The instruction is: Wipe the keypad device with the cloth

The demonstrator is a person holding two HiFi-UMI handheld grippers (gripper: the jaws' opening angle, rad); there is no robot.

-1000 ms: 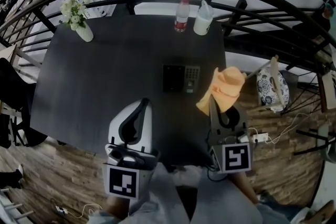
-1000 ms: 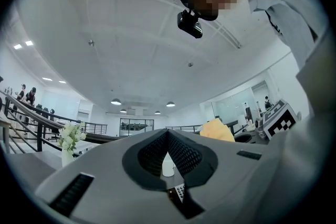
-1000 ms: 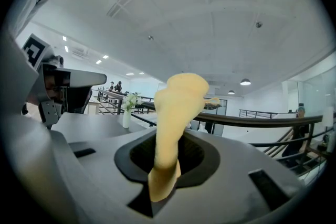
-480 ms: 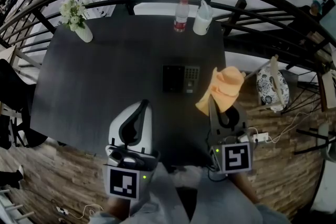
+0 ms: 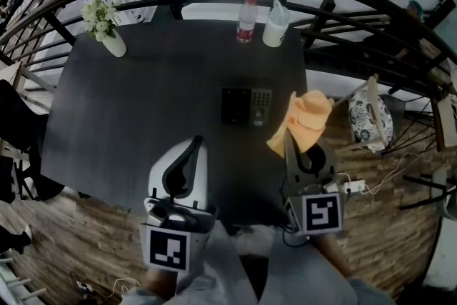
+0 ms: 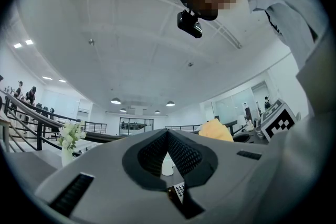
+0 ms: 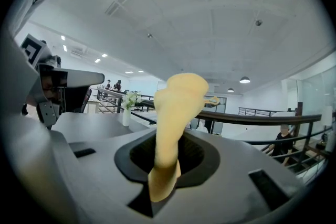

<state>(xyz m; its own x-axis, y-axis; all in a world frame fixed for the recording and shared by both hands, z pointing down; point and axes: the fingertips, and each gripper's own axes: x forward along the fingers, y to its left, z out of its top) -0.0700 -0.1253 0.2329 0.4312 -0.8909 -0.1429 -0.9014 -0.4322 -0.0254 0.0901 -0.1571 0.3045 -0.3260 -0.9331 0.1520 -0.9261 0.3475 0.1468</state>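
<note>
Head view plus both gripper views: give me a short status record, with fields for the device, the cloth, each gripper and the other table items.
device: black rectangular keypad device, flat near the middle of the dark table, untouched
cloth: orange cloth, bunched, held up to the right of the device, apart from it
right: right gripper shut on the cloth
left: left gripper jaws together, empty, short of the device
far edge: white vase of flowers, red-labelled clear bottle, white jug
</note>
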